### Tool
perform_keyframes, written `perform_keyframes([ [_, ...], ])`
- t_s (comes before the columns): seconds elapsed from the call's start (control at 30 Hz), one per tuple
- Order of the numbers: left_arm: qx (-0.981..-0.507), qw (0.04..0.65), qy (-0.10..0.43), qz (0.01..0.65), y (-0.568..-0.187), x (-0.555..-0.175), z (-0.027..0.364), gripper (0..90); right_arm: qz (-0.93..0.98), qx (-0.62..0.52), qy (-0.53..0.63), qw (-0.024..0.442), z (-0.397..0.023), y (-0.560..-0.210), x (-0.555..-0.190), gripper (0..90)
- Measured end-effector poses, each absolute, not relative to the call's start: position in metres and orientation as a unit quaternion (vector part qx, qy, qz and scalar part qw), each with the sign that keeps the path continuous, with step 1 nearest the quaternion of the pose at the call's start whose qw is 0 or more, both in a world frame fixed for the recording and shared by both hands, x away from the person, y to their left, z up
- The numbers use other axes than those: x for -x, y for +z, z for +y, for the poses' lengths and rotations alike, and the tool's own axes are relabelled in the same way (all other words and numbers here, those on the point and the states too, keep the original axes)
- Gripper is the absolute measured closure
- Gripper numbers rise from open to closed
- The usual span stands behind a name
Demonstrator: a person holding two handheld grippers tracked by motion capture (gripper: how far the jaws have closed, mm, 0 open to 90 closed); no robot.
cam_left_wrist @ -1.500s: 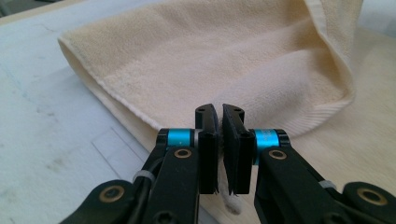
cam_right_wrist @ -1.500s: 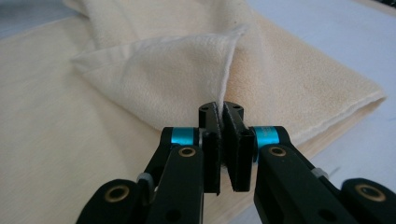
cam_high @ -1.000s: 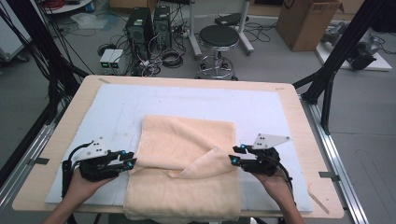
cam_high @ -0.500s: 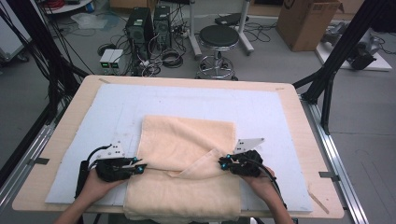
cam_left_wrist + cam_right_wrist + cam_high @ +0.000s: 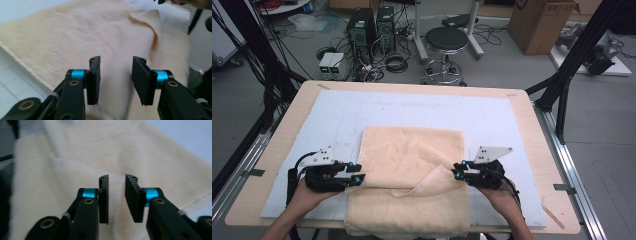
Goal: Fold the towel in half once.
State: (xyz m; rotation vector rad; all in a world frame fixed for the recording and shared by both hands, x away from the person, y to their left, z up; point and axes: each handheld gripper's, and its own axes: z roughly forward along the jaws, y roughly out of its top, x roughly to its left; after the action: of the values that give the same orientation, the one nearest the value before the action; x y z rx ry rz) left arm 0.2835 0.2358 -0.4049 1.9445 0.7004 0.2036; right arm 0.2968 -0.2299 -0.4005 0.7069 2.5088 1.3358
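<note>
Towel fold: both grippers at the side edges, nothing pinched yet

Towel (image 5: 412, 165), cream, lies mid-table on the pale blue mat (image 5: 492, 120), near end draped over the near edge of the table (image 5: 272, 150). One corner flap (image 5: 434, 182) is turned up and over toward the middle, near the right side.

Left gripper (image 5: 357, 175) sits at the towel's left edge, jaws apart with a wide gap, cloth under and ahead of them in the left gripper view (image 5: 116, 80). Right gripper (image 5: 457, 170) sits at the right edge just beside the flap, jaws apart but narrower, over towel in the right gripper view (image 5: 117, 198). No cloth between either pair, as far as the views show.

Likely step: pinch both side edges for a fold. To do it well: slide the lower jaw under a single layer at each edge, close level and at matching near-far positions so the fold line runs straight. Right side risk: grabbing the loose flap instead of the true edge, which would bunch the fold. Lift both together.

Versus half a second ago: both grippers have pulled slightly outward and sit at the edges rather than on the cloth. A second ago they were farther out still. Towel and flap look unchanged.
</note>
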Motion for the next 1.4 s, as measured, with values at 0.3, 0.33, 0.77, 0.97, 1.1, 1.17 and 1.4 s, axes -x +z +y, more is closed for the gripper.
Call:
perform_keyframes([
  [0.3,-0.778,0.457,0.189,0.387,-0.417,-0.363,0.225,53.4,0.828,-0.319,0.437,0.146,-0.233,-0.412,-0.364,48.7],
  [0.33,-0.774,0.453,0.198,0.396,-0.419,-0.372,0.225,53.4,0.828,-0.327,0.429,0.153,-0.234,-0.412,-0.371,47.1],
  [0.77,-0.776,0.424,0.152,0.442,-0.448,-0.421,0.222,60.9,0.831,-0.371,0.393,0.131,-0.239,-0.437,-0.426,48.2],
  [0.97,-0.774,0.422,0.152,0.447,-0.445,-0.435,0.221,84.2,0.848,-0.349,0.383,0.113,-0.23,-0.435,-0.441,85.8],
  [1.1,-0.766,0.413,0.185,0.457,-0.429,-0.456,0.217,84.7,0.838,-0.371,0.375,0.137,-0.224,-0.421,-0.462,86.1],
  [1.17,-0.761,0.412,0.203,0.458,-0.417,-0.469,0.215,84.7,0.834,-0.376,0.374,0.154,-0.221,-0.412,-0.474,86.2],
  [1.4,-0.739,0.423,0.238,0.466,-0.38,-0.507,0.211,77.4,0.815,-0.385,0.384,0.199,-0.214,-0.37,-0.511,79.4],
])
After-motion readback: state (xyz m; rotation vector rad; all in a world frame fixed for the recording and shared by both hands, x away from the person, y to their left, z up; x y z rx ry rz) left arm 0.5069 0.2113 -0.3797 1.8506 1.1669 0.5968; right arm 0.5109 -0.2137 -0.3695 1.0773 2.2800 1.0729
